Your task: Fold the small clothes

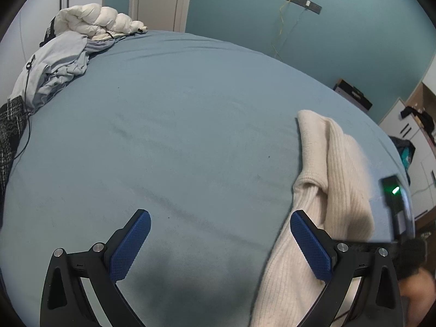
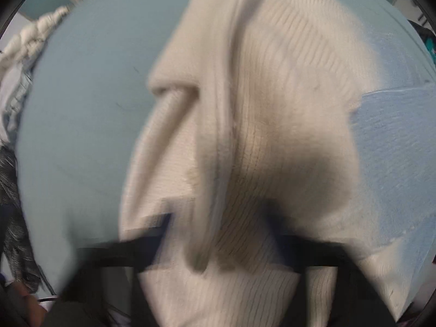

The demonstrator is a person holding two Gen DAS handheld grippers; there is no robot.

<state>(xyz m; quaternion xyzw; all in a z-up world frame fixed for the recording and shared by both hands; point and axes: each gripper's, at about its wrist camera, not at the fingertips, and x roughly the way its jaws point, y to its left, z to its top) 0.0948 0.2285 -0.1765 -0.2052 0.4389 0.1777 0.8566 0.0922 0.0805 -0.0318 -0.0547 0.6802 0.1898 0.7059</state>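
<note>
Cream sweater point(image 1: 338, 179) lies on blue bed point(image 1: 177, 125); teal wall point(image 1: 245, 19), seemingly.

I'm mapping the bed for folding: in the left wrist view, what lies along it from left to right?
Black-and-white patterned fabric → pale blue crumpled clothes → white puffy duvet → bare blue sheet → cream ribbed sweater.

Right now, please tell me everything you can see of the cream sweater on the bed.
The sweater is cream, a ribbed knit that looks soft and thick. It lies bunched in long folds on the blue bed sheet, not yet folded flat. One rolled edge, maybe a cuff or collar, turns over near its middle. It passes behind one pad of the open left tool. The right camera view is too blurred to show any grip.
</note>
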